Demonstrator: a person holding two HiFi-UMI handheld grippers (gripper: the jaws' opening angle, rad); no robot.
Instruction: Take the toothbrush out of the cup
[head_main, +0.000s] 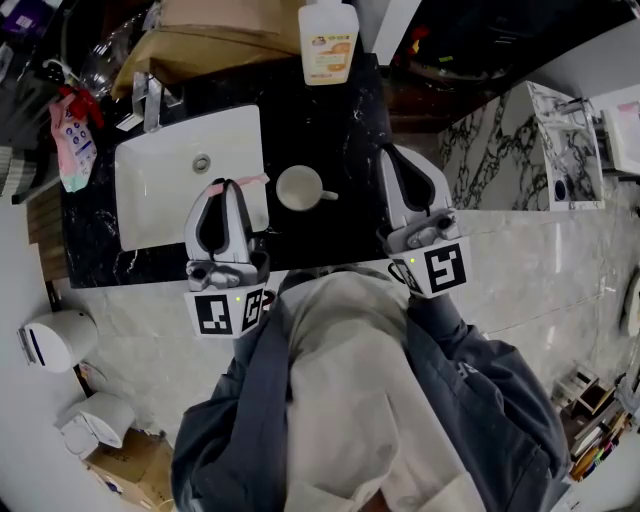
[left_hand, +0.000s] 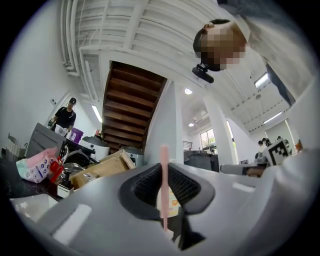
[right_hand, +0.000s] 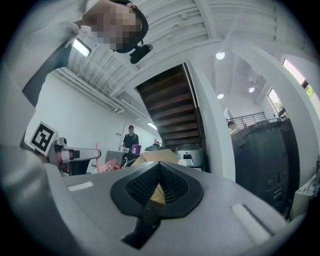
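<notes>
In the head view my left gripper (head_main: 228, 186) is shut on the pink toothbrush (head_main: 252, 181), which lies crosswise at its tips over the right edge of the sink. The white cup (head_main: 299, 188) stands on the black counter just right of it, and nothing shows inside it. In the left gripper view the toothbrush handle (left_hand: 164, 165) stands upright, pinched between the dark pads (left_hand: 145, 186). My right gripper (head_main: 395, 152) hovers over the counter right of the cup, and its jaws (right_hand: 160, 166) are shut with nothing held.
A white sink basin (head_main: 160, 195) with a faucet (head_main: 150, 100) is sunk in the black counter (head_main: 320, 120). A soap bottle (head_main: 328, 40) stands at the back, a pink packet (head_main: 72, 140) hangs at the left, and a marble-patterned wall (head_main: 500, 150) is at the right. A person (right_hand: 131, 137) stands far behind.
</notes>
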